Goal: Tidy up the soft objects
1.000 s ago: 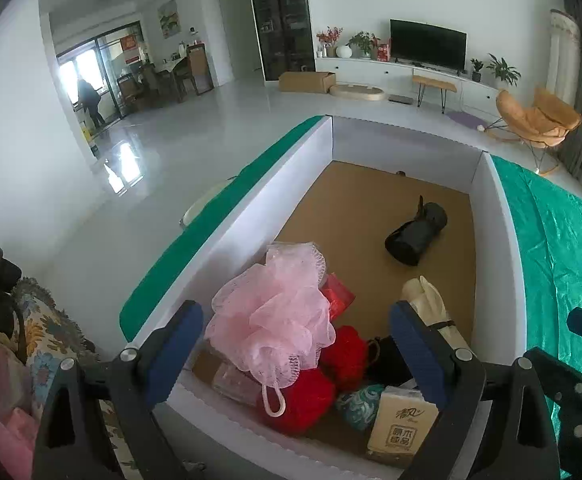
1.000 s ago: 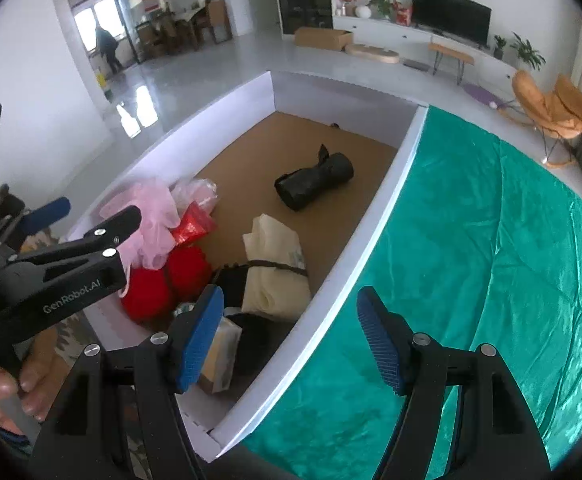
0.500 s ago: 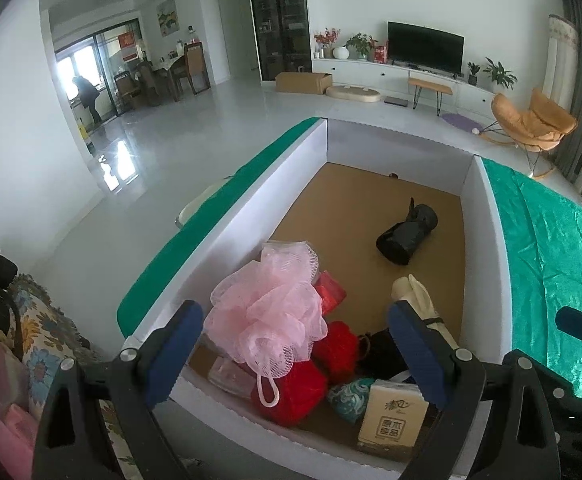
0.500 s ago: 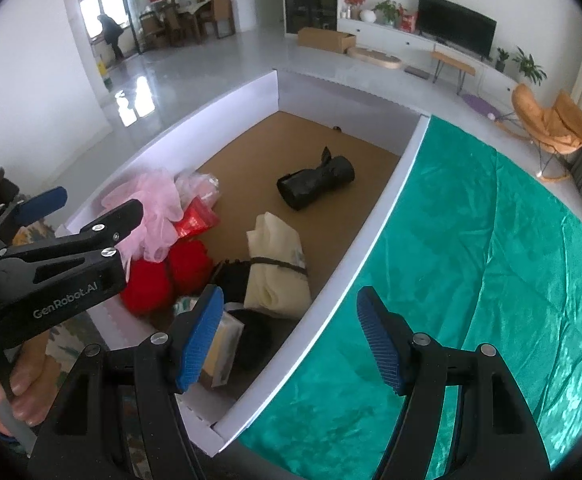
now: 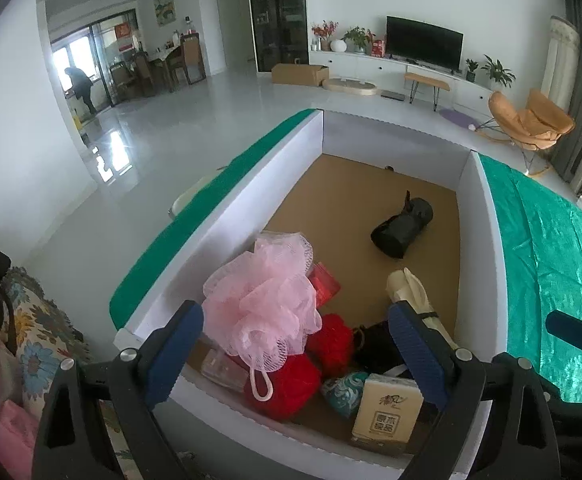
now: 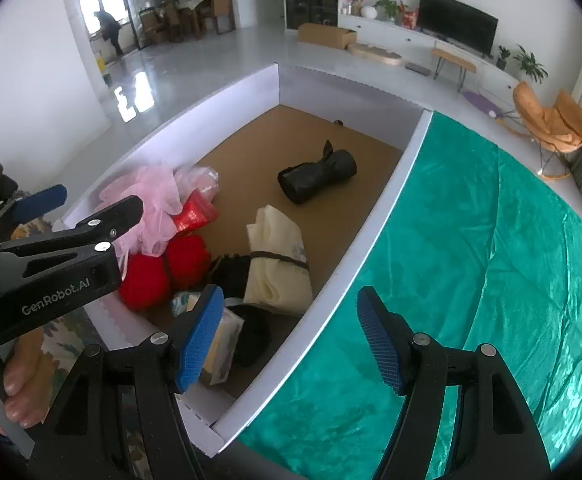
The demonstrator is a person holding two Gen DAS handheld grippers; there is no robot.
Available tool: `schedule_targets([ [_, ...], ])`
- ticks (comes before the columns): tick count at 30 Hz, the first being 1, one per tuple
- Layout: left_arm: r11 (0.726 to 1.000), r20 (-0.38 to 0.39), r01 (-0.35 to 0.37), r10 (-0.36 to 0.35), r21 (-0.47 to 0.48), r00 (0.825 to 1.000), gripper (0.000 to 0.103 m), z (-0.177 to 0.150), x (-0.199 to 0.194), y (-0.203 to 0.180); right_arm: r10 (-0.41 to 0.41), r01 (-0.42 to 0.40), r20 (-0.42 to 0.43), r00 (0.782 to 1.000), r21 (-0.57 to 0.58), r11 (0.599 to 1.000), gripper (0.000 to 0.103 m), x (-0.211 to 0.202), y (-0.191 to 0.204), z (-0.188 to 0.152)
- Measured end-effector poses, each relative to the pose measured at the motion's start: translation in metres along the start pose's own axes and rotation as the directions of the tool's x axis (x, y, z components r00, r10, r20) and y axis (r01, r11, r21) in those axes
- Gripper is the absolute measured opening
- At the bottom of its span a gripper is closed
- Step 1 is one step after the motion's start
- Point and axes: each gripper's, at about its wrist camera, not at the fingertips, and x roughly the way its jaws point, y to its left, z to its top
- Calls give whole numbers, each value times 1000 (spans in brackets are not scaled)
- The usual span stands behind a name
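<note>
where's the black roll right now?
The black roll lies alone on the brown floor of the white box, toward its far end, beyond the cream bundle and the pile at the near end; neither gripper touches it.

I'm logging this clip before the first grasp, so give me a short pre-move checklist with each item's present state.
1. Left gripper open and holding nothing: ok.
2. Right gripper open and holding nothing: ok.
3. Pink mesh pouf lies on top of the pile, uncovered from above: ok.
4. Left gripper lined up with the pouf, which shows between its fingers in the left wrist view: ok; height above it, cannot tell.
5. Right gripper over the soft pile: not ok; it straddles the white box wall, one finger over the green cloth.
6. Pouf's cord loop free of the red yarn ball it lies on: cannot tell.
</note>
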Motion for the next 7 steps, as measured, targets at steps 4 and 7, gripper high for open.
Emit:
schedule_targets([
  [4, 1000, -21, 24, -24, -16, 999, 94, 0, 4, 2, 5, -5, -4, 1000, -1, 1000, 73, 4, 1, 0],
  [7, 1000, -10, 16, -16, -14, 1000, 94, -2, 3, 3, 10, -10, -4, 1000, 1, 1000, 73, 5, 1, 1],
])
